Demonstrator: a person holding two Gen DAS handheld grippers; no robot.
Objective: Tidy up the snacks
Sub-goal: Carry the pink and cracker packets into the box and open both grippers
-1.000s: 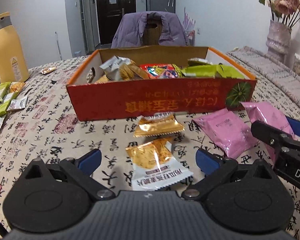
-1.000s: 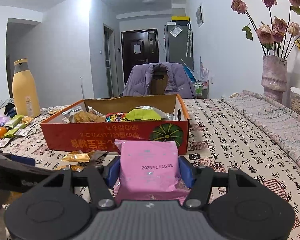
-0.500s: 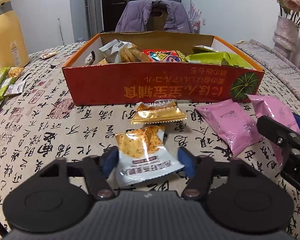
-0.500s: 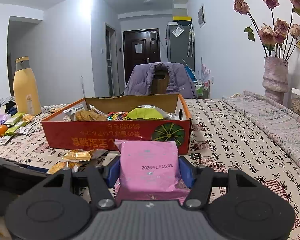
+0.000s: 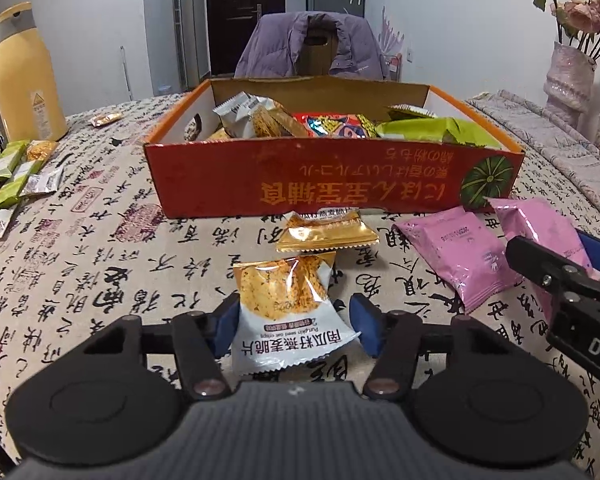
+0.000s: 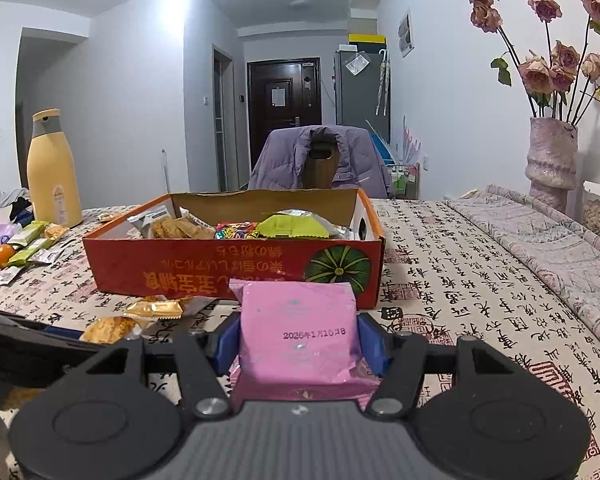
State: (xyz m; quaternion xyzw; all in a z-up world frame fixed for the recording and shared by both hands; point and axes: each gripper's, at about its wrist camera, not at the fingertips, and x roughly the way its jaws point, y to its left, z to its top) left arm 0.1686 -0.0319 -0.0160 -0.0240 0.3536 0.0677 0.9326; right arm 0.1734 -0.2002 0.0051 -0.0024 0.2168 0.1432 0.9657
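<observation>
Two hand-held grippers work over a desk [image 5: 80, 264] covered in a cloth printed with black calligraphy. The left gripper [image 5: 294, 326] has just been closing its blue pads around a white-and-clear oat crisp packet [image 5: 288, 308]; the left pad touches the packet's edge, while the right pad looks just short of the crinkled side. The packet lies flat on the desk, its long axis running away from the camera, clear window end toward the box and printed white end toward the gripper. Just beyond it lies a gold packet [image 5: 326, 232], its long axis crosswise, just in front of the box wall.

The right gripper [image 6: 298, 344] is clamped on a pink packet [image 6: 298, 336], which stands upright between the pads with its broad face and printed date toward the camera. A second pink packet [image 5: 458, 254] lies flat on the desk, angled, beside the right gripper as seen from the left wrist view.

A red-orange cardboard box [image 5: 340, 180] sits farther back, open-topped and already filled with assorted snacks. At the far left stand a yellow bottle [image 5: 26, 80] and a row of green snack bars [image 5: 14, 176].
</observation>
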